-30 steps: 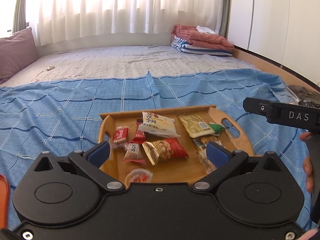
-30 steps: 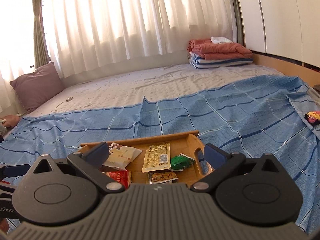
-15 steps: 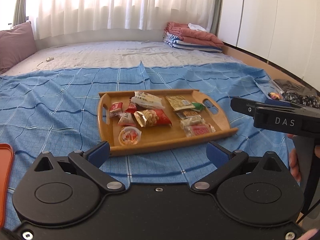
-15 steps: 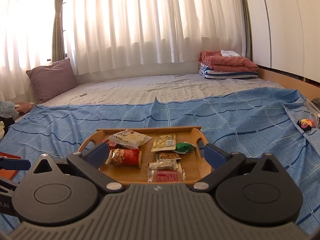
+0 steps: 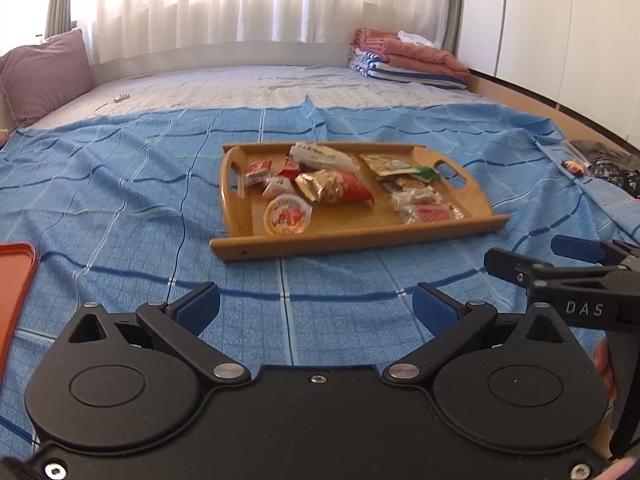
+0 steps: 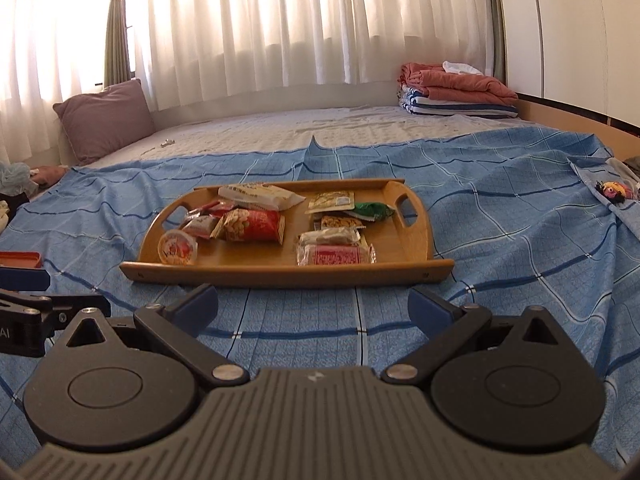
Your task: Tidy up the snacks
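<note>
both grippers pulled back from the tray

since the earlier frames both cameras have backed off: the wooden tray (image 5: pixel 420 236) (image 6: pixel 416 240), formerly right between the fingers, now lies well ahead on the blue checked bedspread (image 5: pixel 120 208) (image 6: pixel 520 220).

left gripper (image 5: pixel 316 308): jaws spread wide, nothing between them, only bedspread under the gap. right gripper (image 6: pixel 312 306): same, wide apart and empty; it also shows at the right edge of the left view.

tray contents: red peanut packet (image 5: pixel 336 188) (image 6: pixel 252 226) near the middle; round jelly cup (image 5: pixel 287 215) (image 6: pixel 177 247) at the near left corner; red-label wrapped cake (image 5: pixel 430 213) (image 6: pixel 336 255) at the near right; white bag (image 5: pixel 324 156) (image 6: pixel 260 196) along the far edge; green packet (image 5: pixel 426 173) (image 6: pixel 372 211) by the right handle.

orange tray (image 5: pixel 14 300) at the bedspread's left edge.
</note>
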`<action>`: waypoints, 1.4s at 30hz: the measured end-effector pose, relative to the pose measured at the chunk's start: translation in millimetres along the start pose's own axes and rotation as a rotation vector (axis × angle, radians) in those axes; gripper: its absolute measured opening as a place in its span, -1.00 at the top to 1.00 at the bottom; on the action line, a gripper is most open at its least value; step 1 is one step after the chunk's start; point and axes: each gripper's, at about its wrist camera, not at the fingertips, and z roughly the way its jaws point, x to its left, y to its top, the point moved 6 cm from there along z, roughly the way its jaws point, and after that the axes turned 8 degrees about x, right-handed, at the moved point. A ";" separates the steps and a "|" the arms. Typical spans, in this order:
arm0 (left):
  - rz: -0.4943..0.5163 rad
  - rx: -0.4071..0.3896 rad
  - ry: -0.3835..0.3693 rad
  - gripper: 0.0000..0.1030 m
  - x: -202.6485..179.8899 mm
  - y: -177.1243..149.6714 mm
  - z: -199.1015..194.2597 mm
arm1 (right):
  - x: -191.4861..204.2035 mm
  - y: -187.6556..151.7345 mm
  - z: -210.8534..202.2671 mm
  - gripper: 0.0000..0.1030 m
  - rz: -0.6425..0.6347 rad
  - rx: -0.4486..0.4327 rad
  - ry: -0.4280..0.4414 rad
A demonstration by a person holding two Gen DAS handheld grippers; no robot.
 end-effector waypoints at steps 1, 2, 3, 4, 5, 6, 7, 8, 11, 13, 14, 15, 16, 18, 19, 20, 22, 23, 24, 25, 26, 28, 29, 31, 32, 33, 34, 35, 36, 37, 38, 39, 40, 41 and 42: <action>-0.002 0.006 0.001 -0.99 1.2 -2.7 3.3 | 1.2 -4.1 4.1 -1.00 -0.004 0.012 -0.004; -0.004 0.014 0.008 -0.99 2.1 -5.1 8.0 | 2.1 -7.3 7.1 -1.00 -0.005 0.022 -0.005; -0.006 0.019 0.016 -0.99 3.4 -7.4 11.8 | 2.9 -10.9 10.8 -1.00 -0.005 0.033 -0.006; -0.008 0.023 0.025 -0.99 4.3 -9.4 16.1 | 3.8 -14.2 14.2 -1.00 -0.006 0.042 -0.008; -0.013 0.028 0.031 -0.99 6.0 -11.3 20.1 | 5.1 -17.7 17.2 -1.00 -0.011 0.050 -0.010; -0.020 0.033 0.034 -0.99 7.7 -13.2 24.1 | 6.0 -20.2 20.6 -1.00 -0.018 0.056 -0.014; -0.029 0.041 0.037 -0.99 9.5 -15.2 28.9 | 6.9 -22.7 23.7 -1.00 -0.024 0.061 -0.022; -0.039 0.048 0.039 -0.99 11.4 -17.1 33.2 | 7.7 -24.7 26.6 -1.00 -0.030 0.065 -0.030; -0.052 0.058 0.053 -0.99 15.4 -22.2 43.8 | 8.6 -30.7 35.4 -1.00 -0.029 0.082 -0.038; -0.051 0.058 0.067 -0.99 17.1 -24.4 49.4 | 7.7 -35.4 41.8 -1.00 -0.018 0.095 -0.044; -0.050 0.057 0.071 -0.99 17.6 -25.2 51.8 | 7.2 -38.1 44.6 -1.00 -0.013 0.101 -0.050; -0.050 0.056 0.075 -0.99 18.4 -26.1 54.5 | 7.0 -41.2 48.0 -1.00 -0.010 0.111 -0.055; -0.053 0.054 0.079 -0.99 19.5 -26.7 56.9 | 6.9 -44.2 50.6 -1.00 -0.007 0.121 -0.059; -0.064 0.057 0.082 -0.99 21.9 -28.5 61.7 | 7.9 -46.1 50.7 -1.00 -0.013 0.112 -0.066; -0.073 0.062 0.083 -0.99 23.5 -29.7 64.9 | 8.3 -46.3 51.0 -1.00 -0.016 0.113 -0.069; -0.084 0.068 0.083 -0.99 24.8 -31.0 68.2 | 8.7 -47.2 51.6 -1.00 -0.019 0.114 -0.072; -0.102 0.068 0.089 -0.99 27.5 -34.0 73.6 | 10.5 -49.4 52.9 -1.00 -0.033 0.112 -0.085; -0.096 0.057 0.099 -0.99 27.6 -34.5 74.6 | 12.1 -49.7 53.2 -1.00 -0.043 0.109 -0.094; -0.087 0.051 0.108 -1.00 26.9 -34.9 75.5 | 13.3 -50.1 53.2 -1.00 -0.051 0.108 -0.101; -0.079 0.052 0.113 -1.00 26.2 -35.2 77.1 | 14.0 -50.3 53.1 -1.00 -0.055 0.107 -0.104; -0.070 0.053 0.118 -1.00 25.5 -35.4 78.5 | 14.0 -50.5 52.9 -1.00 -0.055 0.105 -0.104; -0.064 0.053 0.122 -1.00 24.8 -35.6 80.3 | 13.3 -51.0 52.4 -1.00 -0.050 0.099 -0.100; -0.064 0.053 0.121 -1.00 24.7 -35.7 80.7 | 13.6 -51.3 52.4 -1.00 -0.050 0.097 -0.100; -0.065 0.053 0.119 -1.00 25.1 -36.0 81.9 | 14.6 -50.7 52.4 -1.00 -0.058 0.095 -0.109; -0.066 0.053 0.118 -1.00 25.0 -36.4 82.0 | 15.2 -50.9 52.5 -1.00 -0.062 0.094 -0.114; -0.068 0.054 0.118 -1.00 25.3 -36.4 82.5 | 15.6 -51.0 52.5 -1.00 -0.066 0.091 -0.119; -0.067 0.057 0.118 -1.00 25.2 -36.4 83.1 | 16.1 -51.1 52.6 -1.00 -0.069 0.089 -0.124; -0.067 0.059 0.119 -1.00 25.2 -36.6 83.8 | 16.7 -51.6 52.3 -1.00 -0.072 0.087 -0.127; -0.068 0.059 0.118 -1.00 25.3 -36.5 84.0 | 17.1 -51.7 52.1 -1.00 -0.074 0.086 -0.129; -0.069 0.058 0.117 -1.00 25.5 -36.6 84.0 | 17.4 -51.9 51.9 -1.00 -0.075 0.084 -0.131; -0.069 0.059 0.117 -1.00 25.6 -36.6 84.1 | 17.5 -52.1 51.8 -1.00 -0.074 0.084 -0.131; -0.069 0.059 0.117 -1.00 25.6 -36.5 84.0 | 17.6 -51.9 51.7 -1.00 -0.072 0.083 -0.130; -0.068 0.059 0.118 -1.00 25.6 -36.4 84.0 | 17.3 -51.8 51.6 -1.00 -0.072 0.082 -0.130; -0.068 0.060 0.118 -1.00 25.6 -36.4 84.0 | 17.7 -51.8 51.5 -1.00 -0.073 0.081 -0.131; -0.068 0.061 0.118 -1.00 25.7 -36.3 84.0 | 17.6 -51.5 51.7 -1.00 -0.074 0.080 -0.133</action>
